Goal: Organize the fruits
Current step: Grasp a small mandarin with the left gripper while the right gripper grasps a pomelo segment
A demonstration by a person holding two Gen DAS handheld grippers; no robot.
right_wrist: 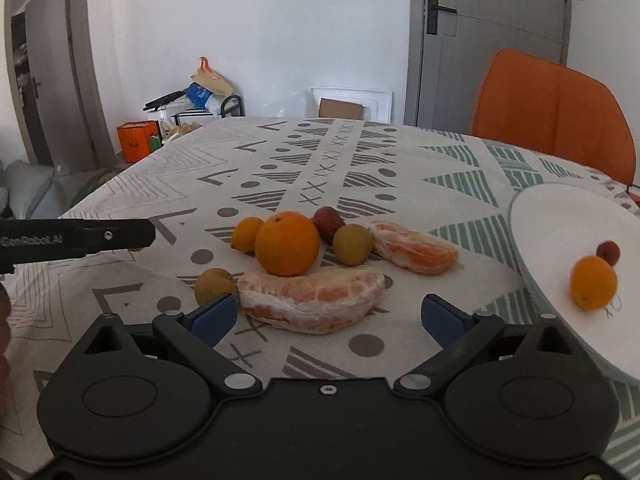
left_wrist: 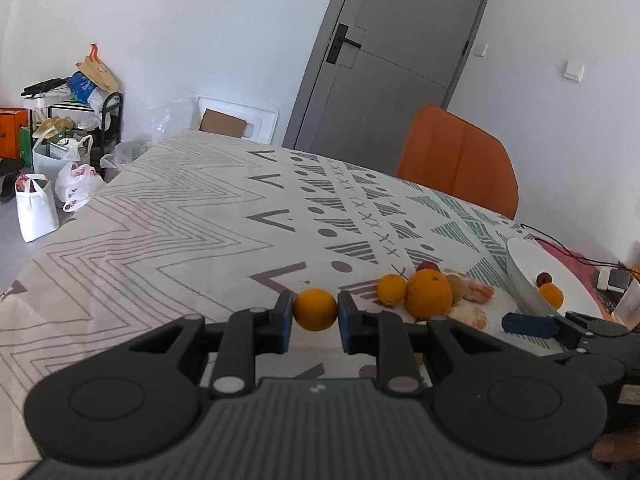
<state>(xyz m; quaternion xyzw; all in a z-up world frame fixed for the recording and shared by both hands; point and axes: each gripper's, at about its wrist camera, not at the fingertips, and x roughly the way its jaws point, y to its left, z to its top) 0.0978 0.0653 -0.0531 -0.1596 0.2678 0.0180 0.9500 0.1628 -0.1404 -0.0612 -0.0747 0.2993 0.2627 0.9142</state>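
My left gripper (left_wrist: 315, 316) is shut on a small orange fruit (left_wrist: 315, 309), its blue pads pressing both sides. To its right lies a cluster: a big orange (left_wrist: 428, 294), a small orange (left_wrist: 391, 289) and peeled segments. In the right wrist view my right gripper (right_wrist: 328, 314) stands open around the near end of a peeled grapefruit segment (right_wrist: 312, 298), without touching it. Behind that lie the big orange (right_wrist: 287, 243), a small orange (right_wrist: 247, 233), a red lychee (right_wrist: 328, 220), two tan round fruits (right_wrist: 353, 245) and a second segment (right_wrist: 412, 246). The white plate (right_wrist: 560, 220) holds a small orange (right_wrist: 593, 282) and a red fruit (right_wrist: 608, 252).
The table wears a patterned cloth (left_wrist: 180, 216). An orange chair (right_wrist: 552, 116) stands behind the far right edge. The left gripper's black finger (right_wrist: 80, 236) reaches in at the left of the right wrist view. Cables and small items (left_wrist: 612, 276) lie beyond the plate.
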